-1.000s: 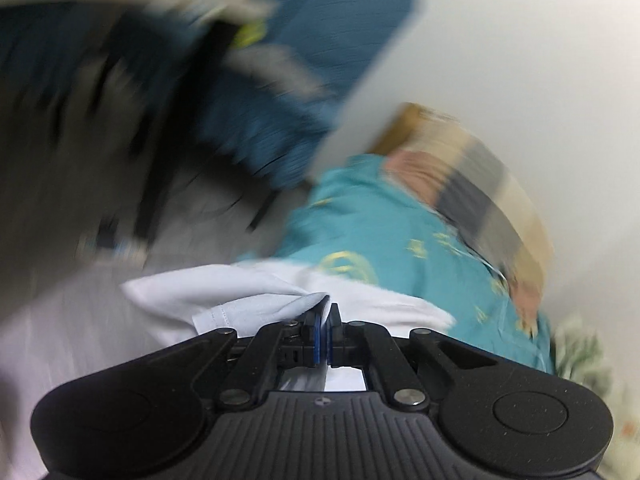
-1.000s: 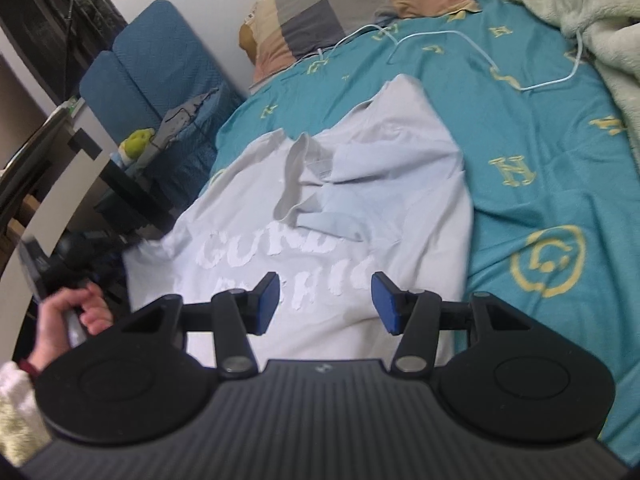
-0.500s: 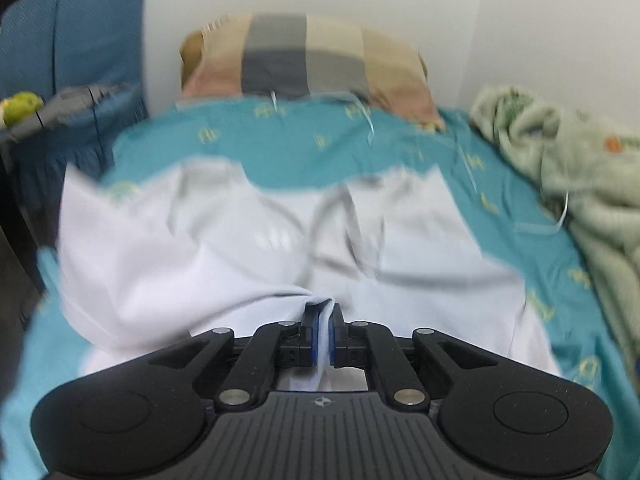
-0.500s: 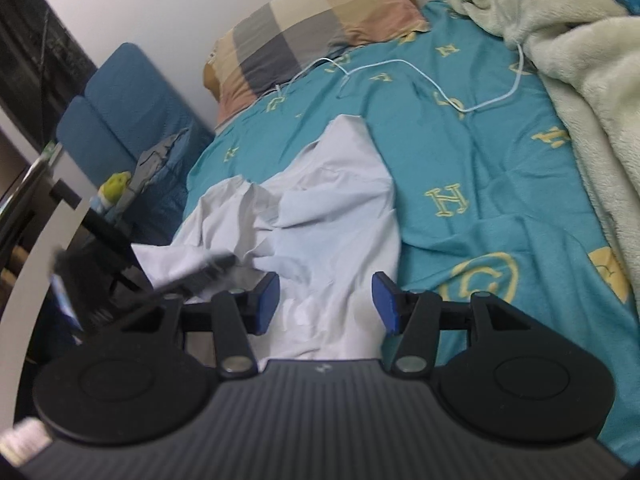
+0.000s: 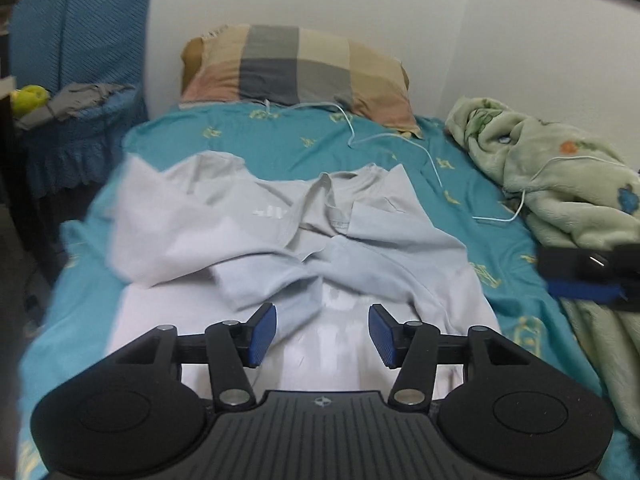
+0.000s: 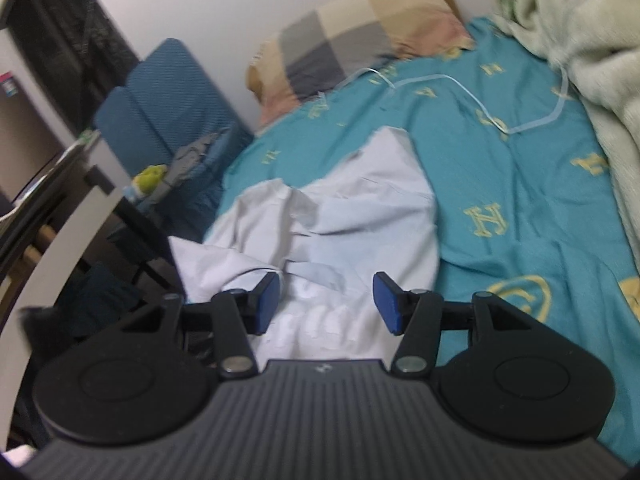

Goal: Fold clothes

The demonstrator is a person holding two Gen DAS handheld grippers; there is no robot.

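Pale T-shirt [image 5: 276, 236] rumpled on bed [image 5: 280, 148]: prob. light, limp, slumps easily; best pinched at hem/shoulder edge. Left gripper [image 5: 322, 334] & right gripper [image 6: 326, 304] spread wide, empty.

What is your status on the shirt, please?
Both grippers, left and right, open, empty. Shirt rumpled on bed, unfolded. Cable beside it.

Pale grey shirt [image 5: 280, 236], rumpled, sleeves folded inward, on teal bedsheet [image 5: 288, 144]

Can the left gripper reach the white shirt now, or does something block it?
Probably yes: the left gripper is open directly over the white shirt, with nothing between them.
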